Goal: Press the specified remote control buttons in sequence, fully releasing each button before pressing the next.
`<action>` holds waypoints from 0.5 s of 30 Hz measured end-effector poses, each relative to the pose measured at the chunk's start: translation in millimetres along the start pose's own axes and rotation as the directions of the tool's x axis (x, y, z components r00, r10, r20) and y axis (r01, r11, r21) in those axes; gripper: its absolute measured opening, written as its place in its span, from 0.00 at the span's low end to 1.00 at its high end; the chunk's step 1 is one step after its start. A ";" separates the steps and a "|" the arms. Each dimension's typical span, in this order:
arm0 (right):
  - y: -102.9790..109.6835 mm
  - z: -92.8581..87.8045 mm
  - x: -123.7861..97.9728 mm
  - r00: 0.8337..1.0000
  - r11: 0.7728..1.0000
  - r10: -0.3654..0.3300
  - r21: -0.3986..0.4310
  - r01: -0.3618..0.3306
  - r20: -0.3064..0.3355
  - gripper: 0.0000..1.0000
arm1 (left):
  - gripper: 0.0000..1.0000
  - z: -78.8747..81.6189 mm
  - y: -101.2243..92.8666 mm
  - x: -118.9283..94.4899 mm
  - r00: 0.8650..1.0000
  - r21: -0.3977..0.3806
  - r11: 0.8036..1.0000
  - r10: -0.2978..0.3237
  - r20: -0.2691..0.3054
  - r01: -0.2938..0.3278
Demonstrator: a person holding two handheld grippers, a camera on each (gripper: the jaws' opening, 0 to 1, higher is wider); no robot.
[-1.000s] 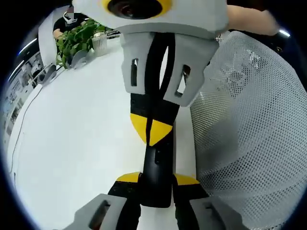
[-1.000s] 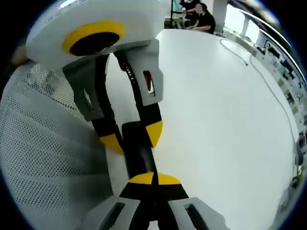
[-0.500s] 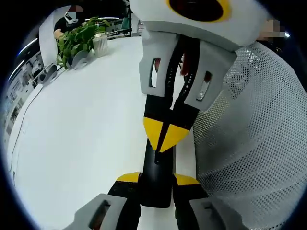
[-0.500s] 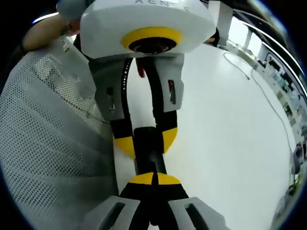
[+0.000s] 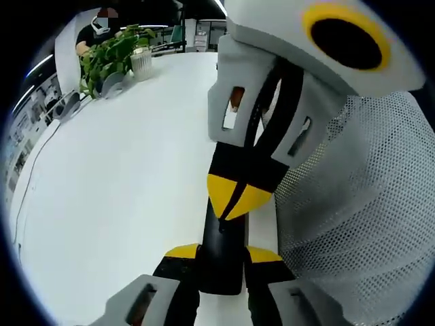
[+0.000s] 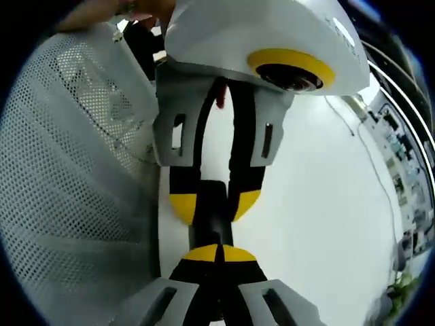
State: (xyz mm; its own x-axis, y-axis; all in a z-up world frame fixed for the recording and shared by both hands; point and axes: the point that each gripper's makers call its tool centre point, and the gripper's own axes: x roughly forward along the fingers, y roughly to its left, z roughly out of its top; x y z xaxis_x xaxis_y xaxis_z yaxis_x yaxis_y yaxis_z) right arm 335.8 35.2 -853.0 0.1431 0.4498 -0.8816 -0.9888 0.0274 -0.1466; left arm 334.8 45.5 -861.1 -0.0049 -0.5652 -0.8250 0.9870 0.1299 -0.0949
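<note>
Left gripper [image 5: 221,255] first: had it clamped narrow around the black remote [image 5: 221,234], yellow tips on either side of the body, at 6 o'clock in the left gripper view. Had the right gripper [image 5: 236,197] coming in from 1 o'clock with both tips squeezed together into one point, resting on the remote's top face just past the holding jaws. Saw the same thing from the right gripper view: closed yellow point at 6 o'clock, remote right above it, left gripper [image 6: 214,204] hanging down from 12 and pinching it. Couldn't tell which button sat under the tip, or whether it was pushed in or just touched. Way too dark.

Worries, guessing from here:
- Could've hit two buttons at once, since that pressing point looked wide next to such a skinny remote.
- Could've tipped the remote in the jaws, with the press landing away from the pinch.
- Could've counted a half-lift as a release and fudged the sequence.
- Could've snagged the white mesh [image 5: 360,224] crowding in at 3 o'clock.

Surface and room: plain white table [image 5: 115,176], glossy and bare under the remote. Spotted a leafy plant [image 5: 109,58] at 11 o'clock at the far end, with a person [image 5: 98,27] seated behind it. Looked like an office.
</note>
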 end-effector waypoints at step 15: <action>-0.3 5.0 3.3 0.999 1.000 0.015 0.011 -0.016 0.029 0.00 | 0.25 0.3 0.1 0.3 1.000 -0.012 1.000 -0.006 0.005 0.006</action>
State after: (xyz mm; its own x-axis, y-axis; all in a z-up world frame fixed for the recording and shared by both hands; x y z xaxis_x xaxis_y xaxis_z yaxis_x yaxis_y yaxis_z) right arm 336.3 41.2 -853.7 0.1267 0.4754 -0.8706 -0.9914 0.0304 -0.1276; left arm 335.0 45.0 -861.2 -0.0104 -0.5698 -0.8217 0.9849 0.1364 -0.1070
